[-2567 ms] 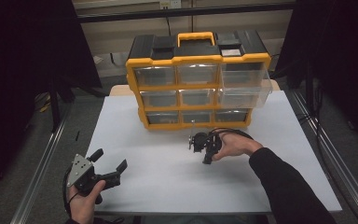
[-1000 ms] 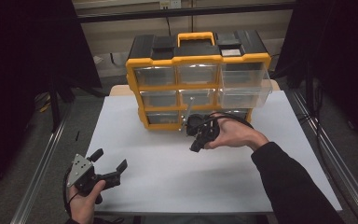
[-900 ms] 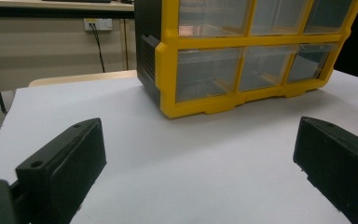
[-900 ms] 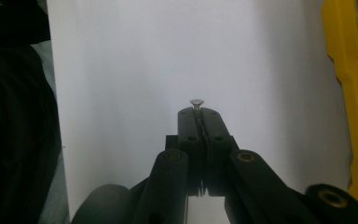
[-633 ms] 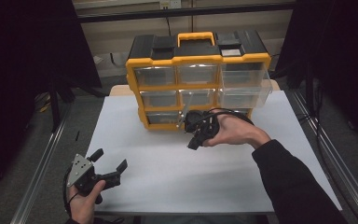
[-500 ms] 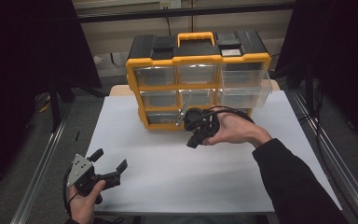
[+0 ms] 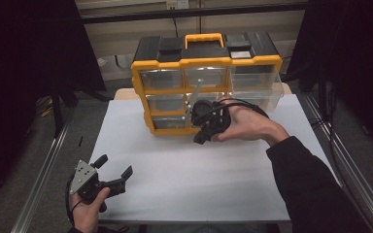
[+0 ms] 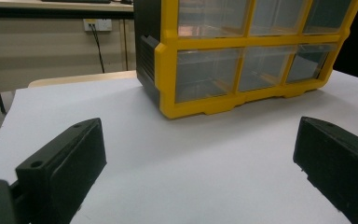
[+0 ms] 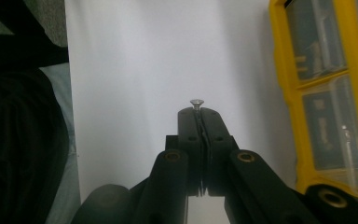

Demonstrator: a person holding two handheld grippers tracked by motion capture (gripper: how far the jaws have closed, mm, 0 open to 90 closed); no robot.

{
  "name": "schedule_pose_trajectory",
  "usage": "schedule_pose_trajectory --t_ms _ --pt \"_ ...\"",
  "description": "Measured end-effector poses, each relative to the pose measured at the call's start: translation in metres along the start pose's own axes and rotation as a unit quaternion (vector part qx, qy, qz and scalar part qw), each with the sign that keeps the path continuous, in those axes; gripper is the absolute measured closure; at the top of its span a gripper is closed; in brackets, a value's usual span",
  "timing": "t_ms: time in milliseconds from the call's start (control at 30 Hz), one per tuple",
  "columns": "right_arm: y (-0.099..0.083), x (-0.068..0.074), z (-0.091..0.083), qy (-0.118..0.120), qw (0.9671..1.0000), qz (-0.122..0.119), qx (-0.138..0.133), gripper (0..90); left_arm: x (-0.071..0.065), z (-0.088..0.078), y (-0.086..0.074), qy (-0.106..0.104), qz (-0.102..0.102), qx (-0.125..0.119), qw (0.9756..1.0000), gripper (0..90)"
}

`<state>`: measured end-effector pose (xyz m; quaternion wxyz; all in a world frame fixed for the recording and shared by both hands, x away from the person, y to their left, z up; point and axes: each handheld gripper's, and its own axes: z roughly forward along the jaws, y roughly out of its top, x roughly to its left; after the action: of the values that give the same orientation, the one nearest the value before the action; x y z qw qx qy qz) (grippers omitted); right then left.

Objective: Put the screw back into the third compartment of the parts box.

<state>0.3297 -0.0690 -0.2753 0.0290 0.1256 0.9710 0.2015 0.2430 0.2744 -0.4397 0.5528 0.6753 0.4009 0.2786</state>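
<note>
A small silver screw (image 9: 196,102) pokes head-first out of the tips of my right gripper (image 9: 199,114), which is shut on it. In the high view that right gripper (image 7: 199,137) is held in the air just in front of the yellow and black drawer organizer (image 7: 175,63), tips pointing down and to the left. The organizer has rows of clear drawers (image 8: 207,72). My left gripper (image 7: 112,168) rests near the table's front left corner, and its jaws stand wide open with nothing between them (image 8: 200,154).
The white table top (image 7: 184,179) spreads between the two grippers. A clear drawer (image 7: 257,80) at the organizer's upper right seems pulled out. Metal rails (image 7: 43,179) run along both table sides. A cable (image 7: 243,103) loops over the right hand.
The right hand has lifted its gripper off the table, up in front of the organizer's lower drawers. The left gripper has stayed where it was, still open.
</note>
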Motion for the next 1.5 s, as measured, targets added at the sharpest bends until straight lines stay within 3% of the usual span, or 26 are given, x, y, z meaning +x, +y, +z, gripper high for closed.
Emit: schedule_pose_trajectory --t_ms 667,700,967,1167,1400,1500 --pt "0.013 -0.015 -0.046 -0.031 0.9993 0.013 -0.015 88.4 -0.001 0.001 0.0 -0.003 -0.004 -0.004 1.0 2.3" --pt "0.013 -0.016 -0.048 -0.036 0.9992 0.011 -0.016 88.4 0.0 0.0 0.0 -0.006 0.004 0.0 1.0 2.3" --pt "0.016 -0.03 -0.067 -0.053 0.9977 0.037 -0.019 88.4 -0.001 0.0 0.0 -0.002 0.003 0.001 1.0 2.3" --pt "0.019 -0.036 -0.085 -0.072 0.9963 0.043 -0.02 88.3 0.0 0.0 0.0 -0.006 0.001 -0.001 1.0 2.3" --pt "0.013 -0.045 -0.103 -0.089 0.9943 0.052 -0.027 88.3 0.0 0.0 0.0 -0.006 0.0 -0.002 1.0 2.3" --pt "0.01 -0.048 -0.111 -0.094 0.9928 0.067 -0.029 88.4 0.0 0.0 0.0 -0.006 0.001 -0.001 1.0 2.3"
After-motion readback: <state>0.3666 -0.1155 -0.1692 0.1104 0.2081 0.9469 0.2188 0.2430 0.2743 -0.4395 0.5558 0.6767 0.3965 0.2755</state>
